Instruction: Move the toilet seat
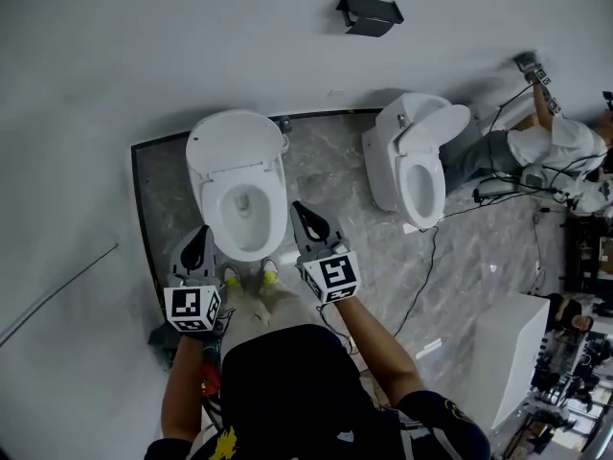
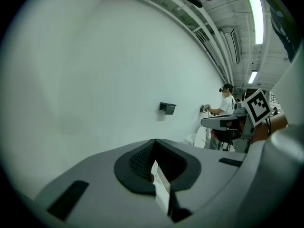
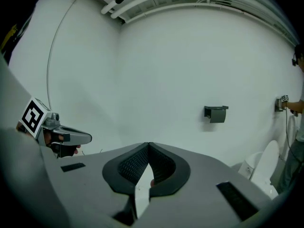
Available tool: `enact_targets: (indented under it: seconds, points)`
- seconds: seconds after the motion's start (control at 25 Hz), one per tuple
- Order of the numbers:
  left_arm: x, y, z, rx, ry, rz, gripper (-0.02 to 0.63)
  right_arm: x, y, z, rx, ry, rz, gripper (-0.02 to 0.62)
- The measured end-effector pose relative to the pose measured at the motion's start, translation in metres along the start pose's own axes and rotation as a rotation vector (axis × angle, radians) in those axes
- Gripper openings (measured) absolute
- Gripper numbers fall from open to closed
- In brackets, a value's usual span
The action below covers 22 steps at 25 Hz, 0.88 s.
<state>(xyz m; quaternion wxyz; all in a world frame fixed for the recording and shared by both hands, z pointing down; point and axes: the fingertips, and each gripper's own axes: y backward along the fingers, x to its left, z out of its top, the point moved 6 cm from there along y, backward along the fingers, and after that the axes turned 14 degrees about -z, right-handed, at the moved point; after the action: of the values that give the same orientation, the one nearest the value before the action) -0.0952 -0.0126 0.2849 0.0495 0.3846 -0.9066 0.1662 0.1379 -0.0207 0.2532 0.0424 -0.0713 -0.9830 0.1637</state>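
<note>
Just short of the bowl, both hand-held tools are empty. The left gripper (image 1: 198,244) and the right gripper (image 1: 306,217), each with its jaws pressed together on nothing, flank a white toilet bowl (image 1: 244,199) at centre-left of the head view. The toilet seat (image 1: 276,214) lies flat on the rim, and its lid (image 1: 235,142) is raised against the wall. A second toilet (image 1: 407,166) stands to the right on the same grey marbled floor (image 1: 326,161). A black wall holder (image 1: 369,12) sits at upper centre.
</note>
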Motion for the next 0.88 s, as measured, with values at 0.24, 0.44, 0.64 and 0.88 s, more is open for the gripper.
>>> enact_targets:
  seconds: [0.24, 0.44, 0.64, 0.88]
  points:
    - [0.018, -0.019, -0.042, 0.063, 0.039, -0.024, 0.015, -0.005, -0.033, -0.046, 0.066, -0.018, -0.023, 0.026]
    - [0.024, -0.032, -0.087, 0.097, 0.109, -0.01, 0.015, -0.006, -0.054, -0.098, 0.135, -0.046, -0.042, 0.026]
    - [0.043, -0.042, -0.138, 0.151, 0.157, -0.013, 0.015, 0.011, -0.082, -0.156, 0.207, -0.075, -0.053, 0.026]
    - [0.065, -0.06, -0.184, 0.203, 0.214, -0.012, 0.015, 0.015, -0.112, -0.213, 0.286, -0.135, -0.104, 0.026]
